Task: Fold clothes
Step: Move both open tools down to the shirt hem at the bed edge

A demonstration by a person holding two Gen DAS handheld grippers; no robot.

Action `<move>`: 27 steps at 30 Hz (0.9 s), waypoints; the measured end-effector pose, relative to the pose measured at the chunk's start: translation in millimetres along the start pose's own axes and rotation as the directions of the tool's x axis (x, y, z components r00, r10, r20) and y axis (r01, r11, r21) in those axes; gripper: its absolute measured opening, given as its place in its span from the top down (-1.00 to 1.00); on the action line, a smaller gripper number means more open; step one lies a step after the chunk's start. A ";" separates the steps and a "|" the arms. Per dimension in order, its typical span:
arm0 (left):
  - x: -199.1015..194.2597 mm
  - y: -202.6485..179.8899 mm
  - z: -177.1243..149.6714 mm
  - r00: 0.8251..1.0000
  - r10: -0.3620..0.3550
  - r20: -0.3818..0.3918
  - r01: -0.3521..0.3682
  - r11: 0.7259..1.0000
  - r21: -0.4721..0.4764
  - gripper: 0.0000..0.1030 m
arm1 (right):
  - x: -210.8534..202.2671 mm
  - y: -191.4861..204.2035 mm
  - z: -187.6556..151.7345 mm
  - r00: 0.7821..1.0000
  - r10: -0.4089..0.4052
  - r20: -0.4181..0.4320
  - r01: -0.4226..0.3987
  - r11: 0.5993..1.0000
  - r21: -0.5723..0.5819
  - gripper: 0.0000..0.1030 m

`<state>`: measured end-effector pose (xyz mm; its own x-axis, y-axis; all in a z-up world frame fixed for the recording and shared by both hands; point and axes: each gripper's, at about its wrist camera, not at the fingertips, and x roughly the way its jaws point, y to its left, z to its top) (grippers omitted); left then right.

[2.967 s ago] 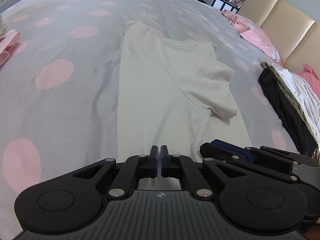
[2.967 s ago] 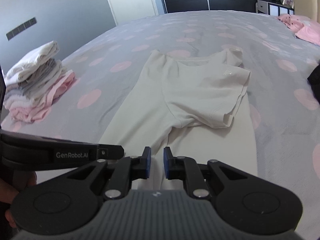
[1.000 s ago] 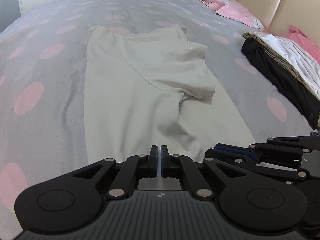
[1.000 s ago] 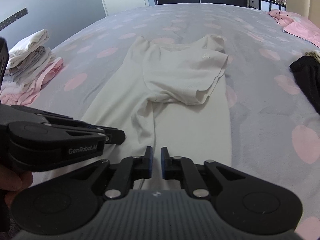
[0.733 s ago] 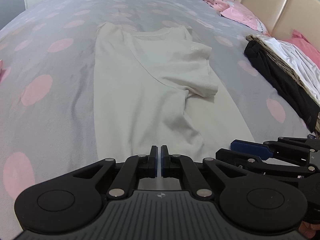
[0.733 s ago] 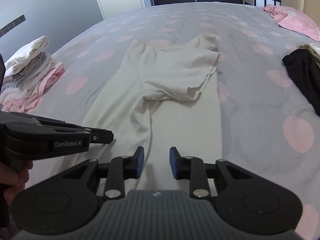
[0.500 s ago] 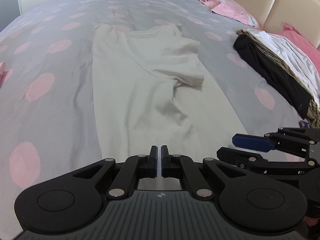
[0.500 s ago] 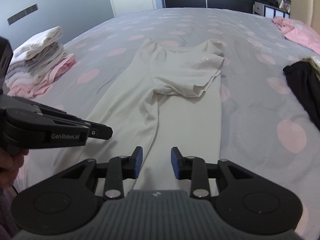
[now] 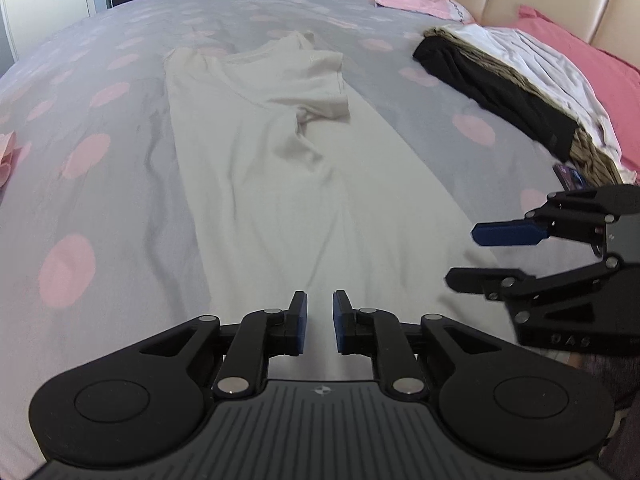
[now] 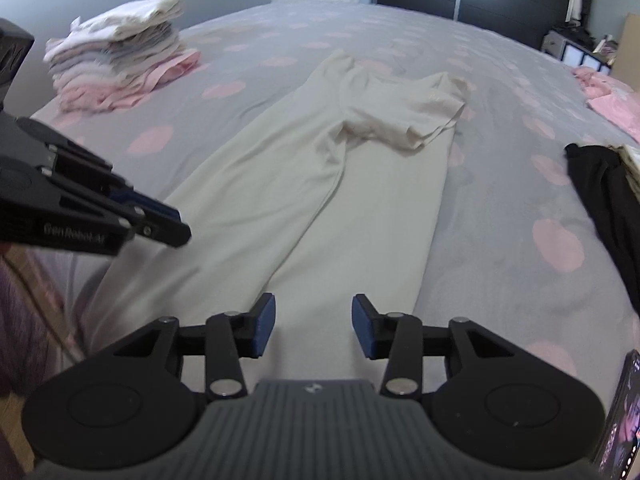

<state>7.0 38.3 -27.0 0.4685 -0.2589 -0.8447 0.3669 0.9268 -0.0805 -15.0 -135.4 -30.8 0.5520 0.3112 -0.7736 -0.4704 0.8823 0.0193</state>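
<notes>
Jaws of both grippers have just been opening, and nothing is between them. The left gripper (image 9: 320,322) shows a narrow gap now, while three seconds ago its pads were pressed together; the right gripper (image 10: 313,326) stands clearly wider apart. The cream T-shirt (image 9: 280,168) lies flat on the dotted bedspread (image 9: 100,184), stretching away ahead of both grippers, with one sleeve (image 10: 404,120) already folded over the body. Its near hem sits just under the fingertips. I judge that the hands are preparing to take the hem and fold the shirt toward the collar.
</notes>
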 end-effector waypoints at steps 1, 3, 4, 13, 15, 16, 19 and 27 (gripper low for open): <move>-2.7 1.4 -5.8 1.000 -0.003 -0.012 0.003 1.000 0.000 0.76 | -2.1 -0.2 -3.9 1.000 0.013 -0.019 -0.013 1.000 -0.003 0.11; -6.7 4.2 -16.3 0.999 -0.008 -0.043 0.008 1.000 0.002 0.74 | -5.8 -0.2 -10.2 0.997 0.053 -0.062 -0.054 0.998 -0.018 0.11; -8.4 5.4 -20.8 0.998 -0.014 -0.060 0.014 1.000 0.005 0.73 | -8.2 0.1 -13.3 0.994 0.067 -0.082 -0.070 0.997 -0.027 0.11; -19.0 2.6 -50.9 0.974 -0.069 -0.216 0.080 0.996 0.042 0.60 | -20.6 -5.2 -34.4 0.951 0.180 -0.250 -0.201 0.978 -0.059 0.11; -18.3 2.8 -55.5 0.965 -0.065 -0.253 0.080 0.996 0.050 0.59 | -24.4 -6.9 -41.9 0.947 0.164 -0.275 -0.196 0.976 -0.093 0.11; -16.9 4.7 -59.4 0.961 -0.062 -0.268 0.076 0.996 0.041 0.56 | -25.5 -10.0 -46.9 0.945 0.155 -0.289 -0.190 0.977 -0.097 0.11; -12.2 10.9 -71.6 0.949 -0.055 -0.312 0.061 0.998 0.011 0.47 | -24.6 -23.1 -62.6 0.935 0.135 -0.327 -0.165 0.984 -0.063 0.11; 15.3 24.8 -90.4 0.923 -0.055 -0.380 0.051 0.998 -0.021 0.47 | -10.7 -44.3 -90.0 0.904 0.171 -0.392 -0.160 0.985 0.061 0.13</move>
<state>-49.4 81.9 -89.7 0.1069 -0.1865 -0.9766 0.3736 0.9178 -0.1343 -62.0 -209.6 -80.4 0.1488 0.2942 -0.9441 -0.5100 0.8408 0.1816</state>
